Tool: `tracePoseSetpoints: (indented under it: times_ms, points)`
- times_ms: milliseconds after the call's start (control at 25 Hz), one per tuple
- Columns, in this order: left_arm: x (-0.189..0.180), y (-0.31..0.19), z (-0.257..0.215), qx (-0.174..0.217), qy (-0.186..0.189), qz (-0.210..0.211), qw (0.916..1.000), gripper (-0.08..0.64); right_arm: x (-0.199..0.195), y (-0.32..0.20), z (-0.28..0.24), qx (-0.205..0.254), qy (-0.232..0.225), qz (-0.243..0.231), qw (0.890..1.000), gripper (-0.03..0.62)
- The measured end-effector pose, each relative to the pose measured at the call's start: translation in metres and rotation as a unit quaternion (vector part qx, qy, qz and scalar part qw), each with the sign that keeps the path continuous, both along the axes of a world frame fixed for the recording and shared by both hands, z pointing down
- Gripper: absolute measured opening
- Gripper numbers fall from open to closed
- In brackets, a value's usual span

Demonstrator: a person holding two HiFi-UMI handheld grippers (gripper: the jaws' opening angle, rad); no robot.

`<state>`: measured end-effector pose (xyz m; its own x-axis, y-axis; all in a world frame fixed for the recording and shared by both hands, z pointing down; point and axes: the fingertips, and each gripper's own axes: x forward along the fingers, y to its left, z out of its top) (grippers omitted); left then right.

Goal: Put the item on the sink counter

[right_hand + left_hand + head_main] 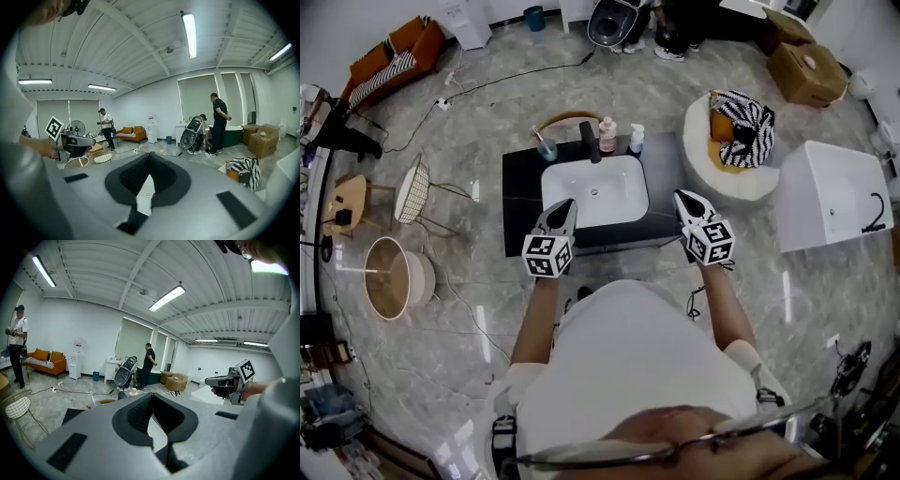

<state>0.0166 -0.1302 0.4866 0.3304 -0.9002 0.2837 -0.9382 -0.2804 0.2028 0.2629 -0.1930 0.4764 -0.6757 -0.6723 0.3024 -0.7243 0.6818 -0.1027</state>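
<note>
Nearest the person, both grippers hang over the near edge of the tabletop (521, 202), one on each side of the white basin (594, 192). The left gripper (565, 204) sits at the basin's near-left corner and the right gripper (682, 197) just off its near-right corner. In each gripper's own view the fingers (133, 418) are together at the tips with nothing between them. Only the pale basin shows through the slot below the tips, and the same holds for the right gripper's fingers (129, 180).

Neither hand carries anything, so the step looks like either a pause before fetching or a rest after setting something down. The frames do not settle which.

Behind the basin, along its far rim, stand a cup with a toothbrush (547, 148), a dark faucet (592, 141), a pink bottle (607, 136) and a white bottle (636, 139). All are already on the tabletop and well apart from both sets of fingers. Which one is the task's item cannot be told.

If an item has yet to be fetched, the next move calls for the fingers to part first and then a reach away from the basin.
</note>
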Motion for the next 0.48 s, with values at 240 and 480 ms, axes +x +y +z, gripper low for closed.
tracePoseSetpoints:
  times_ms: [240, 480]
  points:
    - [0.0, 0.0009, -0.0015, 0.003, -0.001, -0.002, 1.0, 0.005, -0.0002, 0.0045, 0.0001, -0.001, -0.001, -0.008, 1.0, 0.006]
    - [0.0022, 0.0052, -0.0049, 0.007, -0.002, -0.002, 1.0, 0.005, 0.0035, 0.0059, -0.0055, 0.004, -0.006, -0.005, 1.0, 0.006]
